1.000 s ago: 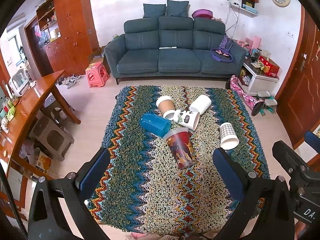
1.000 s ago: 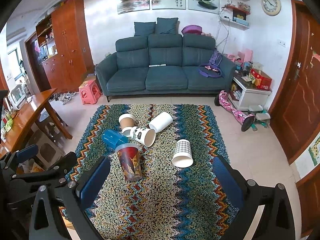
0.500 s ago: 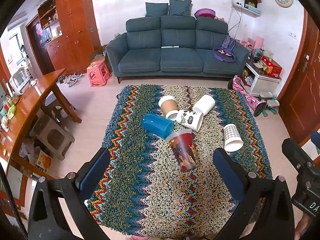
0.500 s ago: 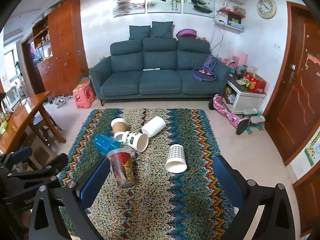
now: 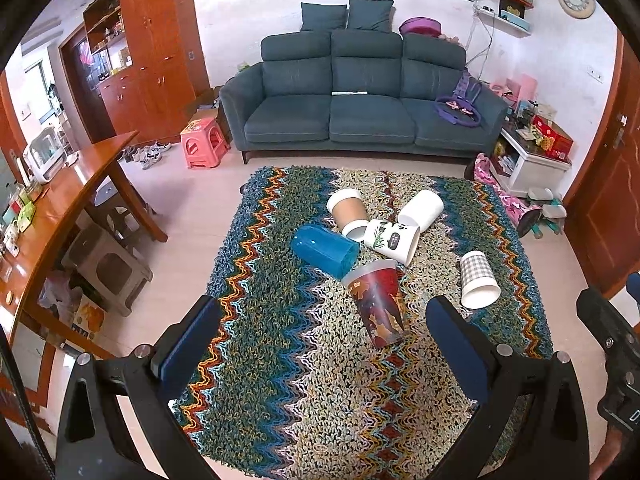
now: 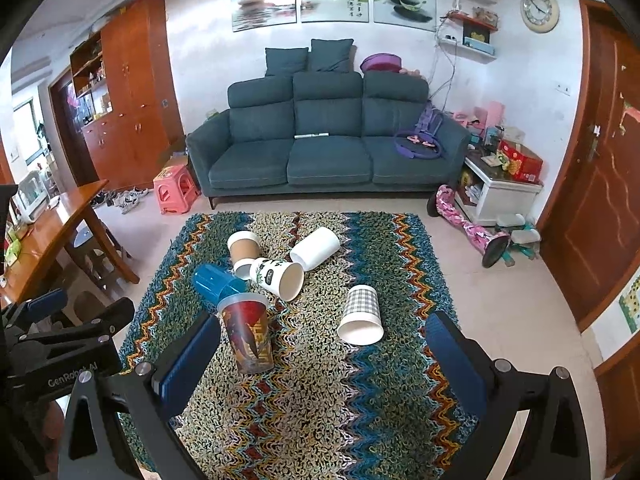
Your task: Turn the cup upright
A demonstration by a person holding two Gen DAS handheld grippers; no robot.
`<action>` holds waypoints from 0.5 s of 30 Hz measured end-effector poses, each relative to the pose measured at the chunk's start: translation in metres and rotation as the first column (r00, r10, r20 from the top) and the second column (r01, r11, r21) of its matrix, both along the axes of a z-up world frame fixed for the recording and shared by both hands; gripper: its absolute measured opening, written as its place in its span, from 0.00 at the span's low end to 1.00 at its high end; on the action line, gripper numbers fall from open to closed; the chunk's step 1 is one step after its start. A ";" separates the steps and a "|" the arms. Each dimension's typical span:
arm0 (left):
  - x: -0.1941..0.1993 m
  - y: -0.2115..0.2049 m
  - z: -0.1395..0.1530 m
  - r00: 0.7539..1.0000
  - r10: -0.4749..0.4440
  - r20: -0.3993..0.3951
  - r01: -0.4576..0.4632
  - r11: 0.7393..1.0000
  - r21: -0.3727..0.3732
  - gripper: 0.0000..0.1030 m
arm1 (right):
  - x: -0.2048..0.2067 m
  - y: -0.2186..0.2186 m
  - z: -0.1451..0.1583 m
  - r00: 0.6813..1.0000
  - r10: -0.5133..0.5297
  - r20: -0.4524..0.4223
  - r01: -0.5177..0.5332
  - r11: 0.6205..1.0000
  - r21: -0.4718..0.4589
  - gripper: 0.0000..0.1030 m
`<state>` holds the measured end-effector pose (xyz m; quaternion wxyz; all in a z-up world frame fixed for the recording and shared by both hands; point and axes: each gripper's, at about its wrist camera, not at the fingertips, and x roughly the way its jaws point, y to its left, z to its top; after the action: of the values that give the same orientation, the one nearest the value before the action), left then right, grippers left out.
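Right wrist view shows six cups scattered on the zigzag rug (image 6: 360, 420), and over the last second the camera has risen and drawn back, so the whole cluster now sits lower and farther off. The right gripper (image 6: 320, 360) is spread wide and empty; the left gripper (image 5: 320, 344) likewise gapes with nothing between its fingers. Nearest lies the red printed cup (image 6: 248, 336), standing with its rim up; the checked cup (image 6: 360, 314) lies tipped just right of it, mouth toward the camera. Farther off lie the blue cup (image 6: 212, 280), panda cup (image 6: 276, 276), brown cup (image 6: 244, 246) and white cup (image 6: 316, 248). No cup is grasped yet; the pull-back probably means a target is being chosen.
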<state>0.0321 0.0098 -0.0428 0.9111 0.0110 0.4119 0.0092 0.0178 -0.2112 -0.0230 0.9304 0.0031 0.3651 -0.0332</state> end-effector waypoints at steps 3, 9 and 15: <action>0.002 0.001 -0.004 1.000 0.004 -0.003 -0.004 1.000 -0.001 0.99 | 0.001 0.001 -0.003 1.000 0.014 -0.002 -0.014 1.000 0.003 0.99; 0.005 0.003 -0.008 1.000 0.003 -0.014 -0.003 1.000 -0.008 1.00 | 0.002 0.006 -0.008 0.999 0.039 -0.014 -0.039 0.999 0.007 0.99; 0.004 0.003 -0.009 1.000 0.001 -0.012 -0.001 1.000 -0.007 1.00 | 0.005 0.003 -0.014 0.999 0.024 -0.029 -0.023 0.999 0.027 0.99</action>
<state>0.0363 0.0133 -0.0519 0.9087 0.0075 0.4172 0.0083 0.0224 -0.2083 -0.0369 0.9251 0.0106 0.3791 -0.0174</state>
